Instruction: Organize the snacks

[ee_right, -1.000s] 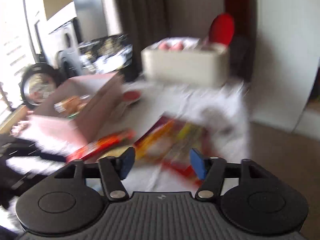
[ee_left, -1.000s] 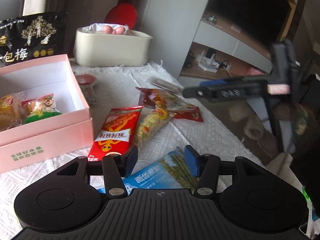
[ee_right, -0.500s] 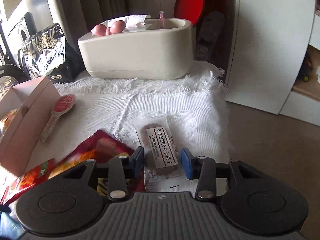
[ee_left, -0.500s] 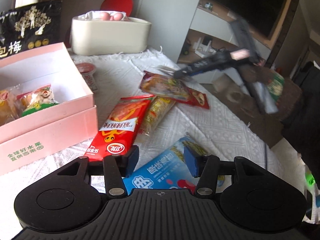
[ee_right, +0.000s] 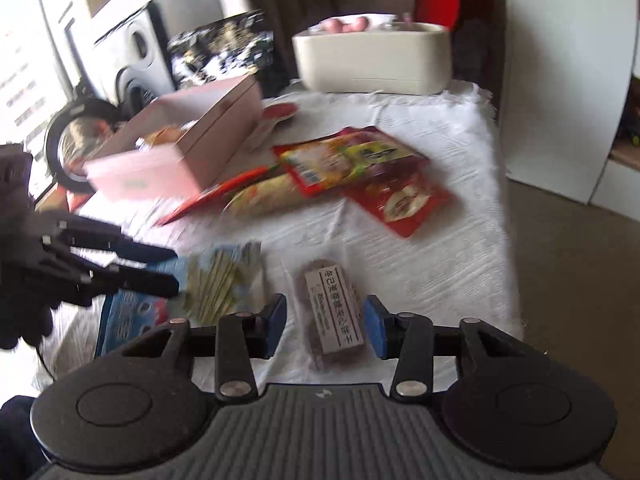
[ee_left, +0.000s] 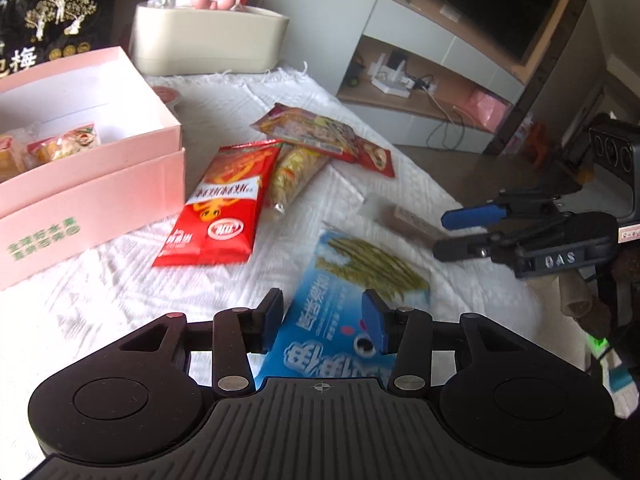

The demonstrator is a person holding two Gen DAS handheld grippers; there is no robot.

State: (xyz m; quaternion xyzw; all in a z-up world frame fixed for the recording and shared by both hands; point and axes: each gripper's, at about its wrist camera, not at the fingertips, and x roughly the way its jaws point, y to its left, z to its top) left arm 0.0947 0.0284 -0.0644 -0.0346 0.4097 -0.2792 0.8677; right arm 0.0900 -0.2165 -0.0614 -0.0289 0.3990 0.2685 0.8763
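The left gripper [ee_left: 323,322] is seen poised over the blue snack bag [ee_left: 352,300], its jaws having just narrowed; the bag lies between the blue pads, but whether they press on it cannot be made out, since the bag's near end is cut off behind the gripper body. The right gripper [ee_right: 326,326] is held over a clear-wrapped brown biscuit pack [ee_right: 332,312], its jaws having just widened, and a gap is visible on both sides of the pack, so it is released. In the left wrist view that pack is blurred and partly covered by the right gripper's fingers [ee_left: 472,214]. The remaining snacks lie on the white cloth of the tabletop [ee_left: 404,184]: a red bag [ee_left: 224,212], a yellow pack [ee_left: 290,176] partly overlapped by it, and a multicoloured bag [ee_left: 316,132] resting on a red pouch [ee_right: 400,204]. The pink box [ee_left: 100,184] stands open at the left, two wrapped snacks visible inside, its far end cropped by the frame. Behind it a cream tub [ee_left: 208,42] is seen, its contents indistinct.
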